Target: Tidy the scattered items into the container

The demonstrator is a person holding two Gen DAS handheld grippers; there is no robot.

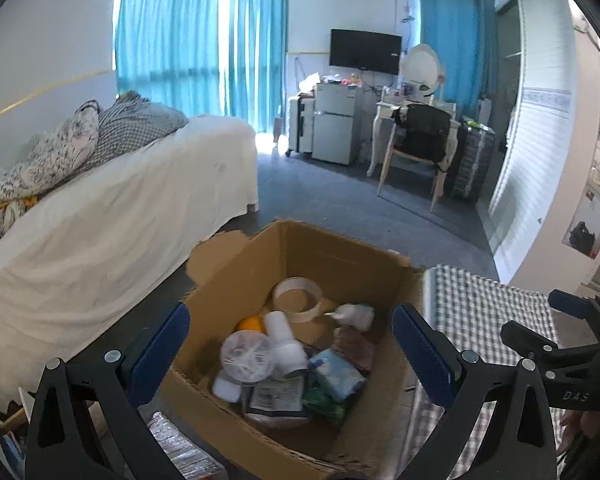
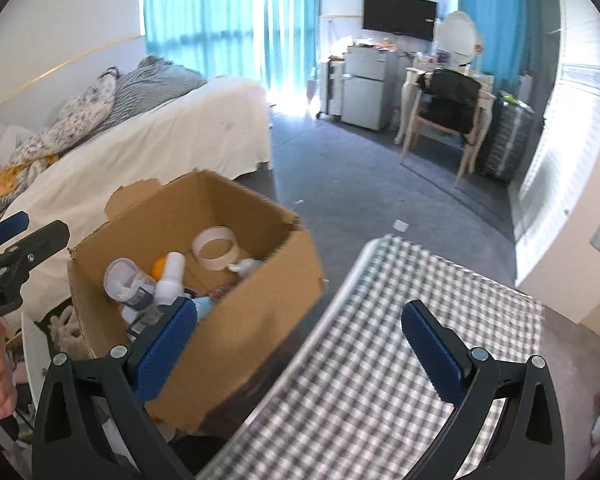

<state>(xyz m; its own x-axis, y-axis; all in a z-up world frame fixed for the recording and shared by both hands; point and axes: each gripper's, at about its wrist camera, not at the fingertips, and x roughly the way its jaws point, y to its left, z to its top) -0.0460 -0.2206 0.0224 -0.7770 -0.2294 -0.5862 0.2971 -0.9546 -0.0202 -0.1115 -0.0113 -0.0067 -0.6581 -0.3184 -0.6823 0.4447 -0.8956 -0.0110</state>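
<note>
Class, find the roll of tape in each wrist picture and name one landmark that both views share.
Left wrist view: the roll of tape lies in the cardboard box, just below picture centre.
Right wrist view: the roll of tape lies in the box's far corner, left of centre.
Shared landmark: the wall-mounted television.

Lived-in bedroom of a home: bed (image 1: 112, 208) under white sheet, teal curtains (image 1: 172, 40), wall-mounted TV (image 1: 365, 51), small fridge (image 1: 336, 124), dressing table with round mirror (image 1: 420, 65), carpeted floor (image 1: 340, 208).
</note>
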